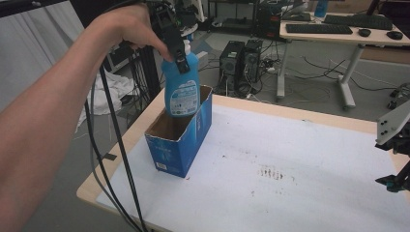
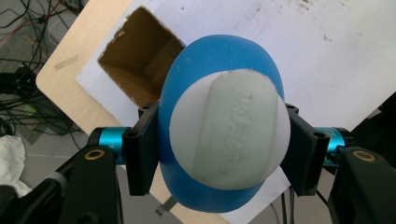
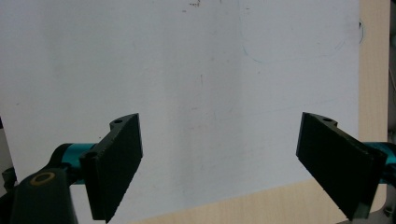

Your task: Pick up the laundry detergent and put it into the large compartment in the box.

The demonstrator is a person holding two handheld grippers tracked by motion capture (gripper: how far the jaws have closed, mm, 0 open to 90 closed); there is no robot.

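Observation:
A blue plastic bottle (image 1: 183,89) with a white cap and a printed label hangs upright over the open top of a blue cardboard box (image 1: 180,140). Its base sits just inside the box's mouth. My left gripper (image 1: 178,53) is shut on the bottle's upper part. In the left gripper view the bottle (image 2: 224,135) fills the space between both black jaws, cap toward the camera, and the box's brown inside (image 2: 137,70) shows behind it. My right gripper (image 3: 219,163) stands open over the white sheet (image 3: 187,84), nothing between its jaws. At the high view's right edge sits the right gripper's body (image 1: 394,145).
The box stands near the table's left edge on a white sheet (image 1: 290,179) with dark smudges. The wooden table rim (image 1: 116,159) shows around it. Black cables (image 1: 116,154) trail from my left hand past the table's left edge. Desks and computers stand behind.

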